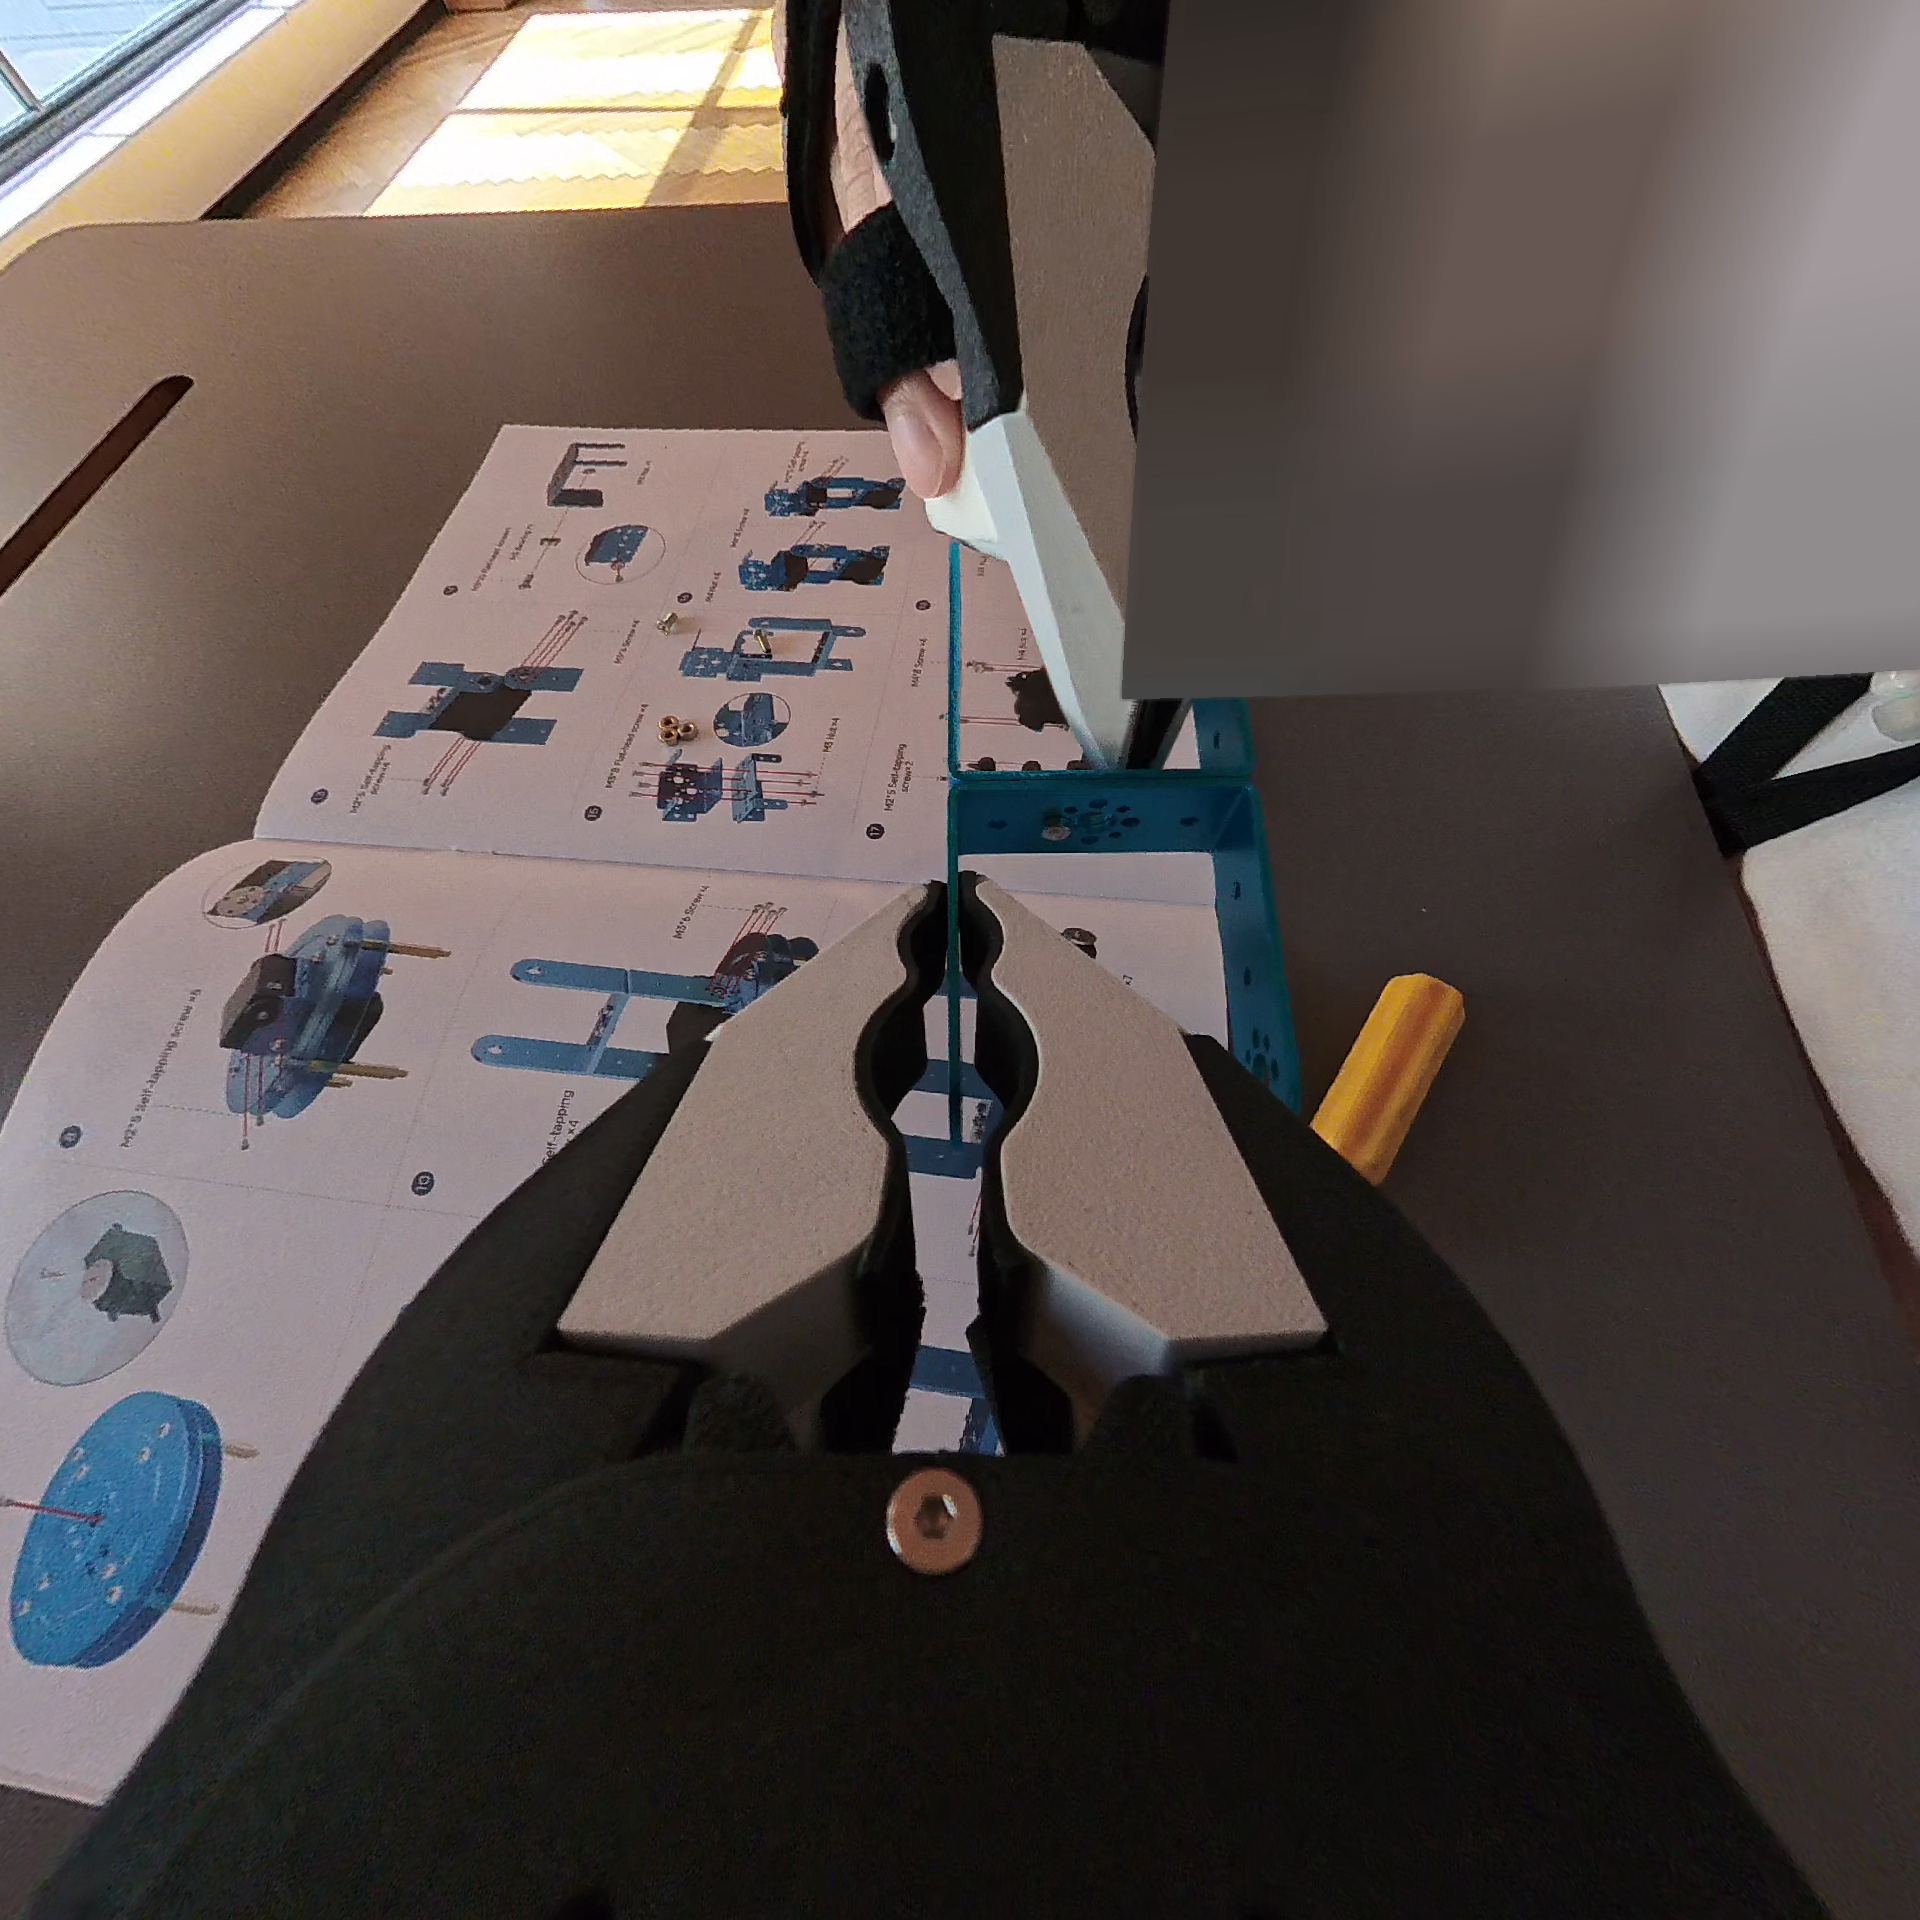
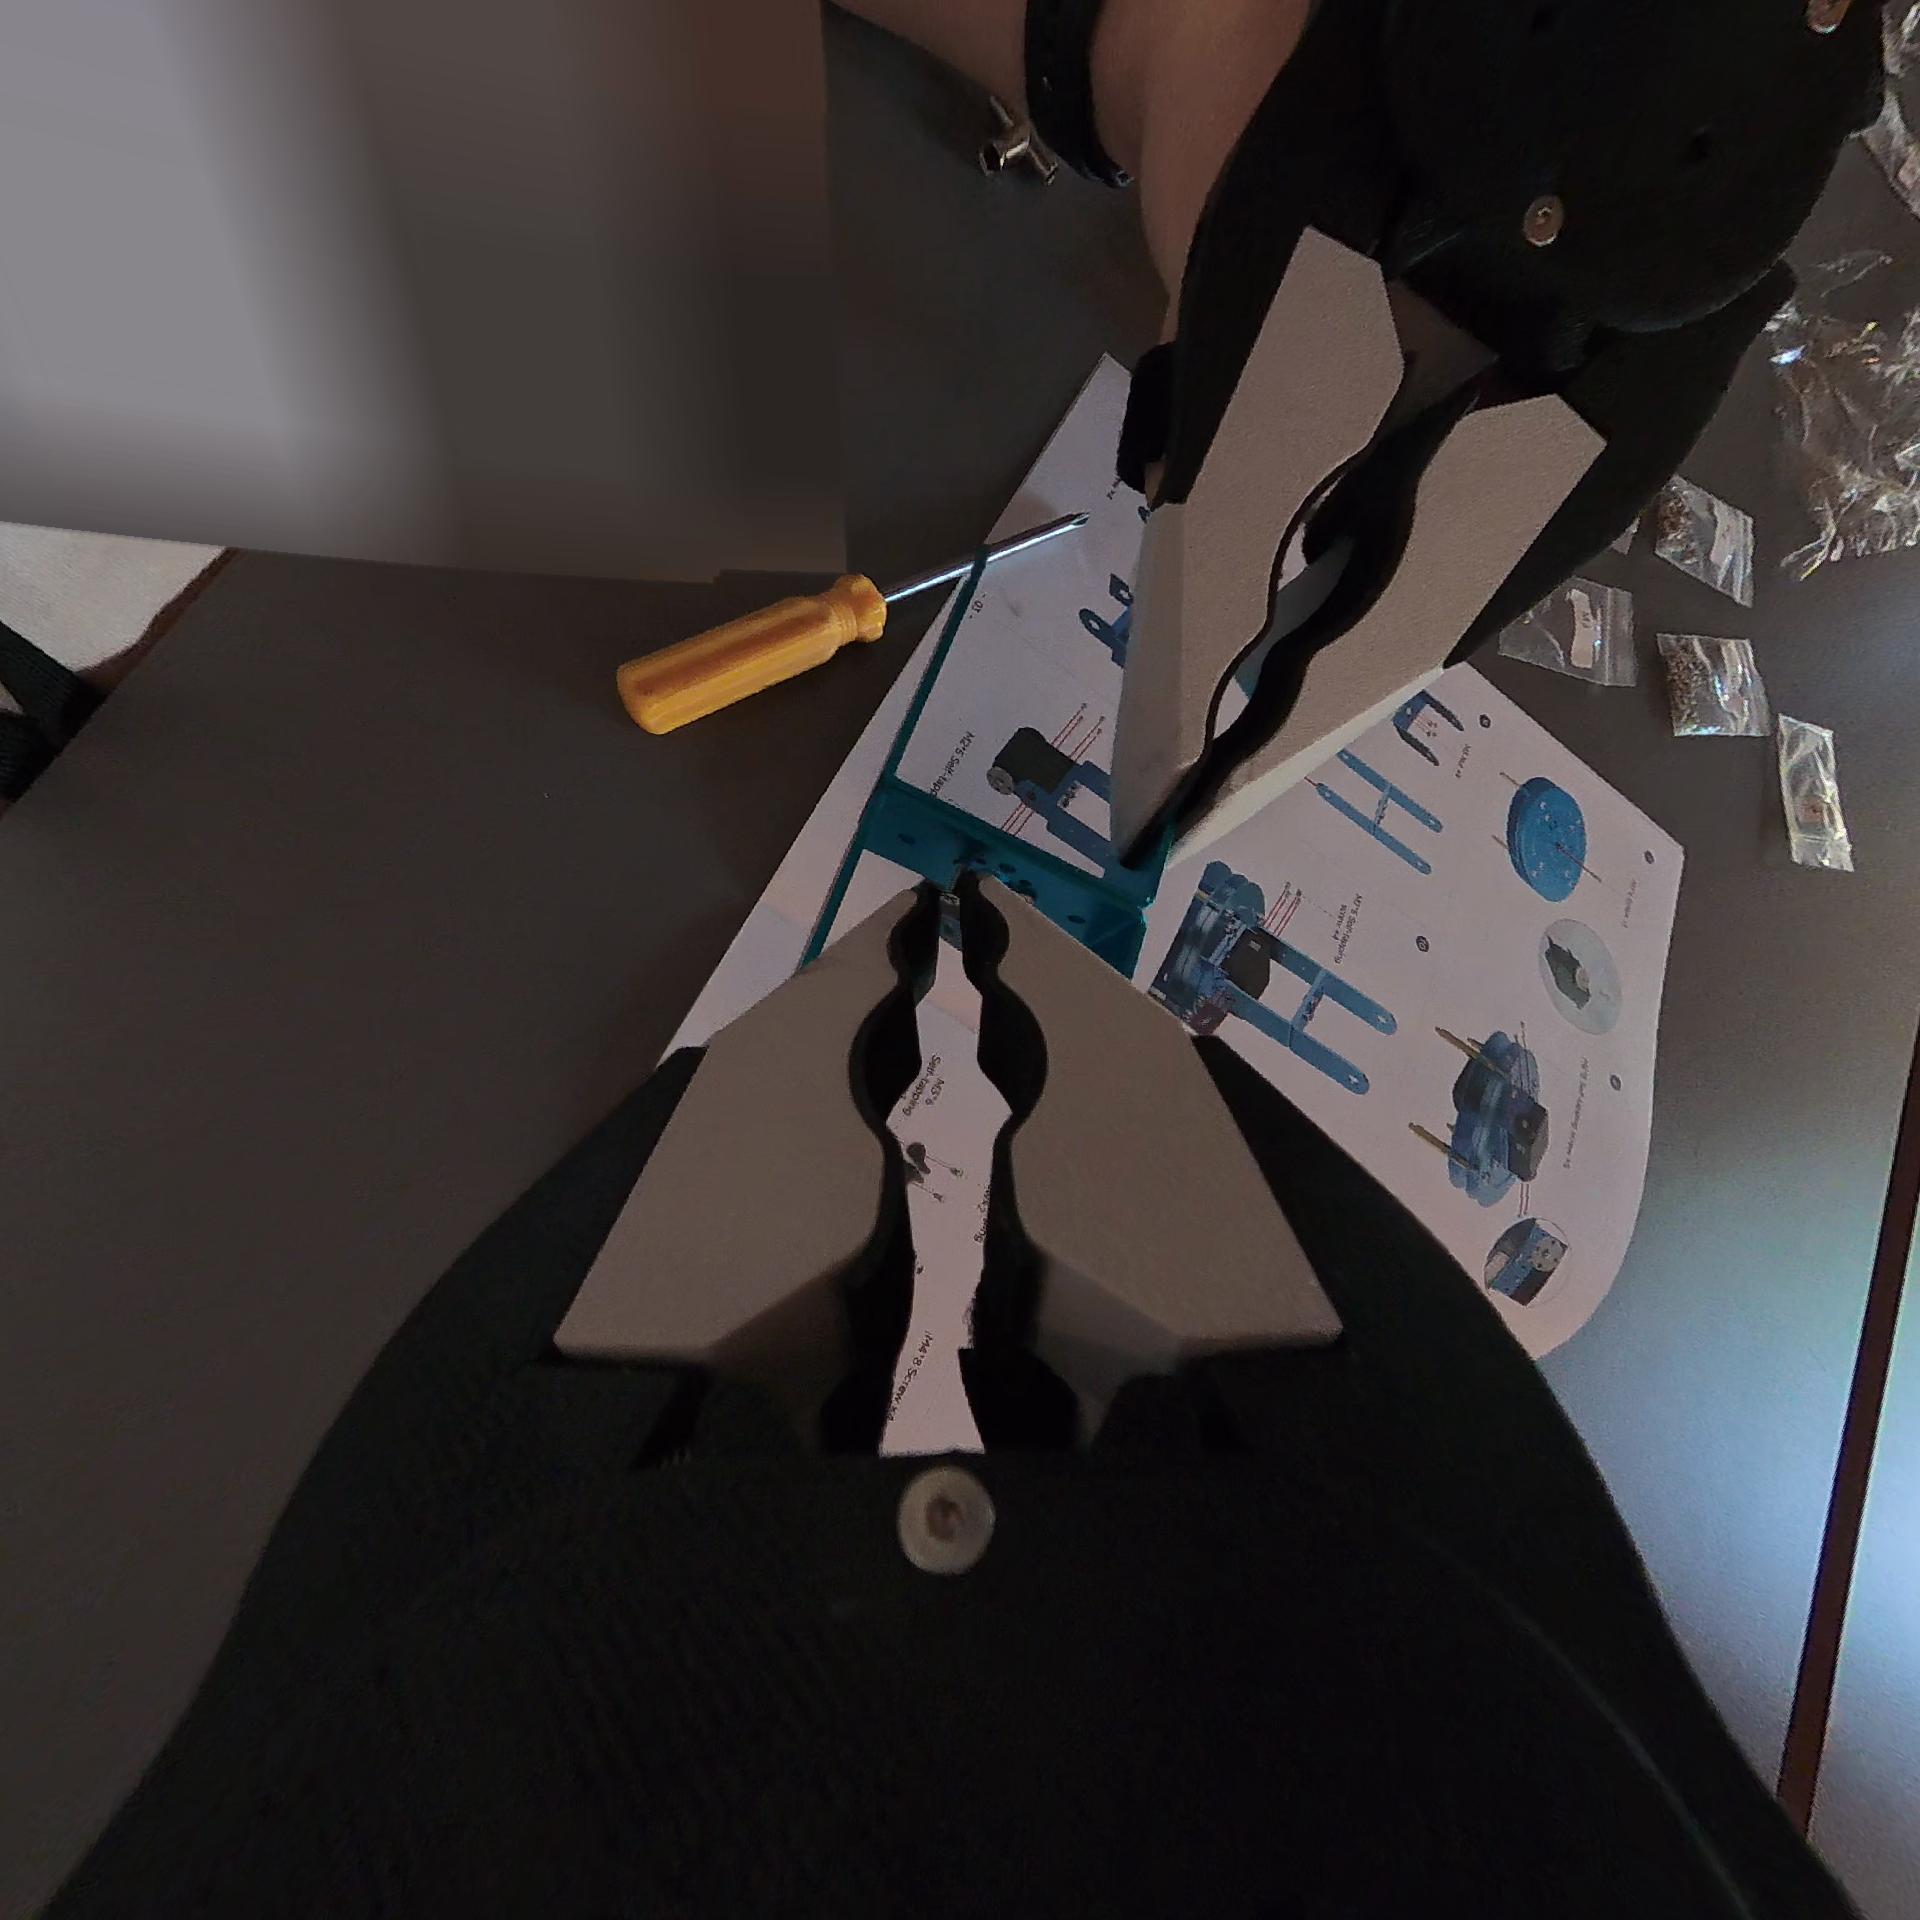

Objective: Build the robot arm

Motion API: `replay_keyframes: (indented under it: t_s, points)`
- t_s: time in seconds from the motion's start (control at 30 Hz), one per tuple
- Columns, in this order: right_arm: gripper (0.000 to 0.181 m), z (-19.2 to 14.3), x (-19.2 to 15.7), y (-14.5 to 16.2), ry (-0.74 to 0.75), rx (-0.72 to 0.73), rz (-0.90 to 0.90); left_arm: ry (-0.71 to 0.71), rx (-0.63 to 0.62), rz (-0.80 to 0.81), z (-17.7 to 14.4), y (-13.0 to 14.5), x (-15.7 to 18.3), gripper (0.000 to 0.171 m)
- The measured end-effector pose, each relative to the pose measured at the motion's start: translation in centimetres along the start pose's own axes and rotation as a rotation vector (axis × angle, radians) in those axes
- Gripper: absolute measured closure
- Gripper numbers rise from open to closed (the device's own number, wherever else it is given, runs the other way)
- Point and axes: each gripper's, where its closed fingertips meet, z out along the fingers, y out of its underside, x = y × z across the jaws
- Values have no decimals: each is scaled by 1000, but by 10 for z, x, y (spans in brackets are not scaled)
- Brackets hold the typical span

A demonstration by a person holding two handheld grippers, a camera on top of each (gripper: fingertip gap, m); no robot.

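Two blue metal U-brackets [image 1: 1101,821] stand back to back on an open instruction sheet [image 1: 520,727]. My left gripper [image 1: 951,891] is shut on the thin left side wall of the nearer bracket. My right gripper [image 2: 945,896] is closed, its tips at the brackets' joined base [image 2: 914,826], pinching what looks like a small metal fastener. In the left wrist view the right gripper [image 1: 1127,743] reaches down into the farther bracket. In the right wrist view the left gripper [image 2: 1138,847] clamps the bracket's wall from the far side.
A yellow-handled screwdriver [image 2: 748,655] lies on the dark table beside the brackets, also in the left wrist view [image 1: 1387,1070]. Small brass nuts [image 1: 675,730] and screws [image 1: 665,623] lie on the sheet. Several small plastic bags [image 2: 1714,675] lie beyond it. A white cloth [image 1: 1849,883] lies at the right. The yellow-handled screwdriver [image 2: 748,655] is about 9 cm from my right fingertips. It turns up in the left wrist view [image 1: 1380,1073] as well.
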Motion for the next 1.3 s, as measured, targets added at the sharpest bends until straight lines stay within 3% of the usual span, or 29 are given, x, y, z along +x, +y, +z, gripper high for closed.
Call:
replay_keyframes:
  t_s: [0.27, 0.53, 0.7, 0.87, 0.97, 1.1, 1.2, 1.3]
  points:
    - [177, -6, 10, -3, 82, -9, -65, -50, 58, -12, -4, -9, -8, 171]
    - [178, -35, 33, -23, 244, -17, -163, -133, 211, 34, -24, -39, -10, 171]
    - [178, -60, 40, -31, 299, 31, -109, -168, 267, 20, -31, -50, -12, 171]
    - [174, -107, 47, -45, 432, 178, 59, -294, 317, -17, -37, -57, -26, 171]
    - [166, -130, 44, -39, 469, 296, 315, -353, 330, -48, -30, -61, -29, 171]
    - [157, -127, 27, -20, 261, 352, 761, -412, 256, 28, -8, -68, -28, 171]
    - [162, -127, 31, -4, 229, 366, 913, -424, 206, 79, 15, -74, -24, 171]
    - [157, -120, 22, 18, 194, 270, 1038, -428, 189, 63, 37, -80, -22, 171]
